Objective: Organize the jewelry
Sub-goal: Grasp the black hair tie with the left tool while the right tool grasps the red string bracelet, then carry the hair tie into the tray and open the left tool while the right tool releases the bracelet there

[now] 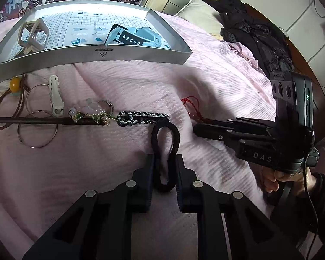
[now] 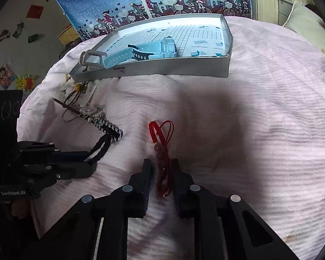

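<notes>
A pink blanket (image 1: 205, 82) covered the bed. At the far side of it sat a grey tray (image 1: 127, 53) with a squared sheet of paper inside. A pale blue watch (image 1: 138, 35) lay in the tray, and a grey watch frame (image 1: 33, 33) stood near the tray's left end.

The left claw (image 1: 164, 162) was low over the blanket. Its two fingers were a little way apart, and a black braided loop (image 1: 165, 149) lay between them. The fingers looked close to the cord, but I could not tell if they were squeezing it. The far end of the loop lay just beside a black and white striped band (image 1: 140, 118).

The right claw (image 2: 162, 166) was also down on the blanket. Its fingers stood apart on either side of a red string bracelet (image 2: 160, 138), which lay flat in the gap. I could not tell if they touched it.

To the left of the striped band was a little heap: a dark stick with pink flowers (image 1: 91, 110), some thin metal rings (image 1: 38, 133), a white clip (image 1: 55, 96) and a brown cord with a yellow bead (image 1: 14, 84). A hand (image 1: 279, 177) held the right claw's handle.
</notes>
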The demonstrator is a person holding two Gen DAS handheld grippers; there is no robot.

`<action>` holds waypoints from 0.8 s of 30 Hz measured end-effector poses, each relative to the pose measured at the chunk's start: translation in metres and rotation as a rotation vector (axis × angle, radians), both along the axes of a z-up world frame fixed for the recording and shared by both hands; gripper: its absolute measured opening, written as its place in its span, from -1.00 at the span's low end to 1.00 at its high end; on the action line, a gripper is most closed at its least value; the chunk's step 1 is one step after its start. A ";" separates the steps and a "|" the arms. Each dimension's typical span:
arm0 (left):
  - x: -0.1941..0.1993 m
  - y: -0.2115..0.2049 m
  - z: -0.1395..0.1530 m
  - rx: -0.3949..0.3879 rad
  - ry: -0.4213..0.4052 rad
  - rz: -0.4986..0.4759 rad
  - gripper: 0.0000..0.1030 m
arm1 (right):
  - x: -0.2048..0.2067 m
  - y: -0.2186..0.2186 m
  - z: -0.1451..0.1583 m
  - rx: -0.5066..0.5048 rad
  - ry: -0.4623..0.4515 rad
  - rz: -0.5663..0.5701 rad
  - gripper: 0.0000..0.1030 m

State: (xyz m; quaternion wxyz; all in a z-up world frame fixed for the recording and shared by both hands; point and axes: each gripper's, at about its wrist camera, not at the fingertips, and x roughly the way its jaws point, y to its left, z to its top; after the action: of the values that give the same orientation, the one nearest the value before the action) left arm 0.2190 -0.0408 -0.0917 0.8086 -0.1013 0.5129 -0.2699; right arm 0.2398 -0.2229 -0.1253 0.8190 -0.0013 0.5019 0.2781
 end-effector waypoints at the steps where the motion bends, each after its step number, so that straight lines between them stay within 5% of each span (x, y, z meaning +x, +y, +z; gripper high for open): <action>1: 0.000 -0.001 -0.001 -0.003 0.005 0.003 -0.74 | -0.001 -0.002 0.000 0.015 0.008 -0.010 -0.76; 10: -0.006 0.013 0.006 -0.097 0.054 0.062 -0.83 | -0.023 0.010 0.016 -0.015 -0.126 0.006 -0.83; 15: -0.003 0.021 0.011 -0.276 0.192 0.037 -0.83 | -0.030 0.006 0.036 0.052 -0.188 0.002 -0.83; 24: -0.002 0.019 0.026 -0.276 0.166 0.020 -0.83 | -0.045 0.009 0.039 0.083 -0.122 -0.021 -0.84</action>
State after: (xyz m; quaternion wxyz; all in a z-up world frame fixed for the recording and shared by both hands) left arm 0.2166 -0.0218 -0.0658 0.7445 -0.2386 0.5348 -0.3206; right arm 0.1944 -0.2140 -0.0867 0.8504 0.0210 0.4389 0.2894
